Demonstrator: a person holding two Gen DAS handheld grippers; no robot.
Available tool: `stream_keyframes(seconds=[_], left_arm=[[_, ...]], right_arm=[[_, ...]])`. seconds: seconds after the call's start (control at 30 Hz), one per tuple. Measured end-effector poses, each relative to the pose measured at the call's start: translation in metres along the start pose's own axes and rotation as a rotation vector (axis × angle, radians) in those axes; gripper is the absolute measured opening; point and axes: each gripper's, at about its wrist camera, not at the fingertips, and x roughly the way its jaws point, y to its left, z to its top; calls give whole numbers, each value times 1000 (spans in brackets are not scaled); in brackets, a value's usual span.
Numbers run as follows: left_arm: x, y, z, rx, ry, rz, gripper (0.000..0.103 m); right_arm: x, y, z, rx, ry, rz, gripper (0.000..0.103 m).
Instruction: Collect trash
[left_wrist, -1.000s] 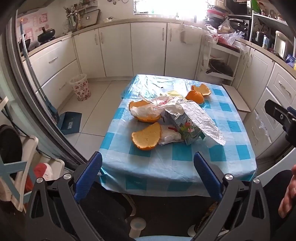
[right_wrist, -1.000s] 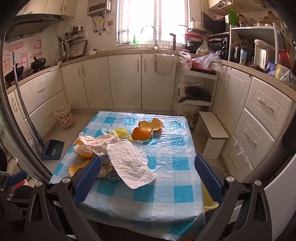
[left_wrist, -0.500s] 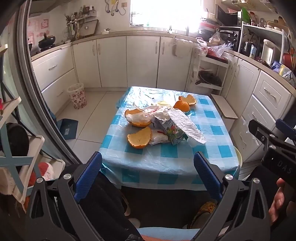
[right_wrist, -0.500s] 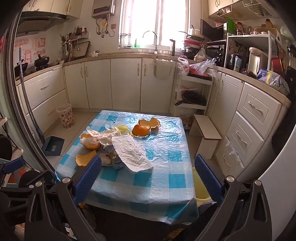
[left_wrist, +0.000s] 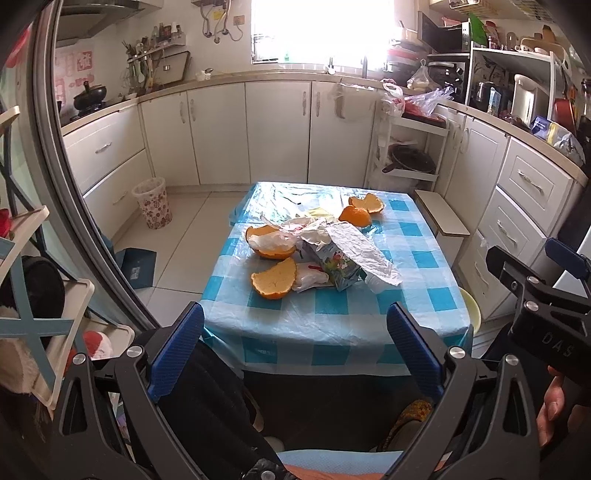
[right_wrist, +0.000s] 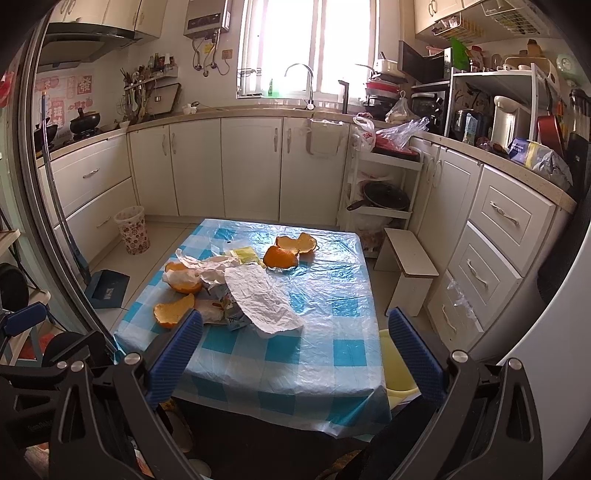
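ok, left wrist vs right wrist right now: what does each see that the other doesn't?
Left wrist only: the right gripper seen from the side at the right edge, and the hand holding it.

Right wrist only: the sink faucet under the window and the water heater on the wall.

Both: the checked table with orange peels, a crumpled paper sheet and a carton, the floral waste basket on the floor, both grippers open and empty.
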Motion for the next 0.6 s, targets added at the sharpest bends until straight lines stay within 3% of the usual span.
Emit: stream_keyframes(seconds=[0.6], left_arm=[[-8,-9,0,13,-17,8,95]], right_arm=[[-3,-2,-3,-2,3,0,97]])
